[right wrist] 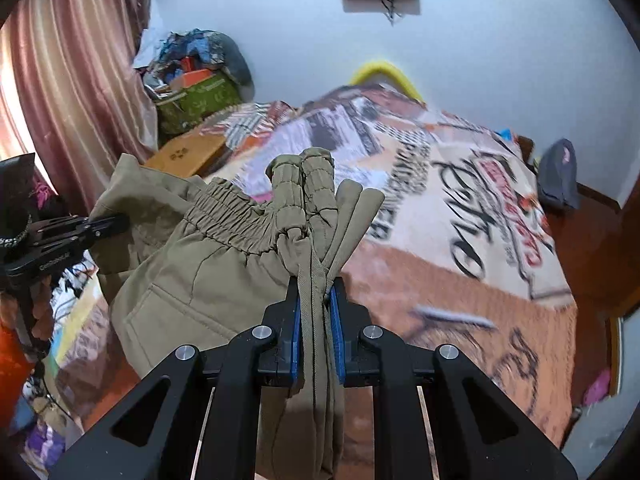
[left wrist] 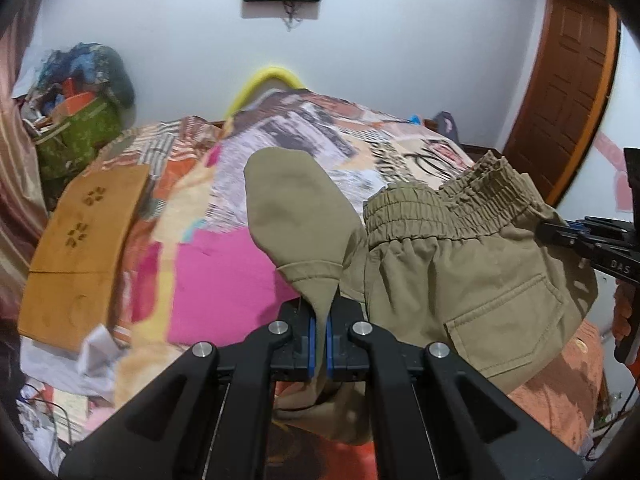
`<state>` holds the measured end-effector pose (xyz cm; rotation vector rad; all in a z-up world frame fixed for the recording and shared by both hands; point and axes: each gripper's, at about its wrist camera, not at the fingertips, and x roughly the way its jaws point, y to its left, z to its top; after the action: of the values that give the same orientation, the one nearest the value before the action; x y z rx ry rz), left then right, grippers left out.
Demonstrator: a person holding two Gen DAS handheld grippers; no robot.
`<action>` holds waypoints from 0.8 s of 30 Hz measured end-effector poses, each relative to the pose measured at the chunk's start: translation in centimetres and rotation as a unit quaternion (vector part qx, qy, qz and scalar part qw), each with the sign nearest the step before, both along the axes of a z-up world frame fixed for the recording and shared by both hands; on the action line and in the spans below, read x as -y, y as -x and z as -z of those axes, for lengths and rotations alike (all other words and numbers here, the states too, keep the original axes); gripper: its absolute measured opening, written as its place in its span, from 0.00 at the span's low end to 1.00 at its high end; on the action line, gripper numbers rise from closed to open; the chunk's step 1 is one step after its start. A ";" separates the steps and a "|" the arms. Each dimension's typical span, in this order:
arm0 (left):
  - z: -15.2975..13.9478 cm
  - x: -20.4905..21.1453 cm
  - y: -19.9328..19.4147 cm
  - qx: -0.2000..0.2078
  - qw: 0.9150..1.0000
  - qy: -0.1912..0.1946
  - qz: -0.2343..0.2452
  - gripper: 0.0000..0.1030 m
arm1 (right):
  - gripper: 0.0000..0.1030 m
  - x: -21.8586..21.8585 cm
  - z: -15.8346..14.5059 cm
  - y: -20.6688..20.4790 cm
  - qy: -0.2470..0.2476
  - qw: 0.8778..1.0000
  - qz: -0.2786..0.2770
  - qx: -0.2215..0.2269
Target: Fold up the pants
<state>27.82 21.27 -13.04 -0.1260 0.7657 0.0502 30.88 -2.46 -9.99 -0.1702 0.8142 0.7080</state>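
Note:
Olive-khaki pants with an elastic waistband hang in the air above the bed, stretched between both grippers. My left gripper is shut on a fold of the pants fabric, which sticks up between the blue pads. My right gripper is shut on the bunched waistband end and several layers of cloth. The right gripper shows at the right edge of the left wrist view; the left gripper shows at the left of the right wrist view. A back pocket faces the left camera.
The bed carries a patchwork printed blanket with a pink patch. An orange-brown pillow lies at its left side. A pile of clutter and a green bag stands at the far left, by pink curtains. A wooden door is at right.

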 end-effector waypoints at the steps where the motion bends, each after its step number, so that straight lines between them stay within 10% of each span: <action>1: -0.1 -1.2 -0.3 0.001 1.000 -0.004 -0.006 0.03 | 0.11 -1.0 0.0 -0.3 0.000 1.000 -0.006 0.003; 14: 4.8 -13.0 -6.0 -0.027 0.997 -0.015 -0.068 0.03 | 0.11 -13.6 4.0 -5.1 0.001 0.999 -0.051 -0.007; 24: 13.0 -17.9 -8.7 -0.105 0.990 0.001 -0.096 0.12 | 0.11 -15.5 11.0 -8.7 0.030 0.996 -0.049 -0.069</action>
<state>36.52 39.17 -26.01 -0.1978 0.9625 0.2484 39.60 13.02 -20.94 -0.2176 0.9653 0.7938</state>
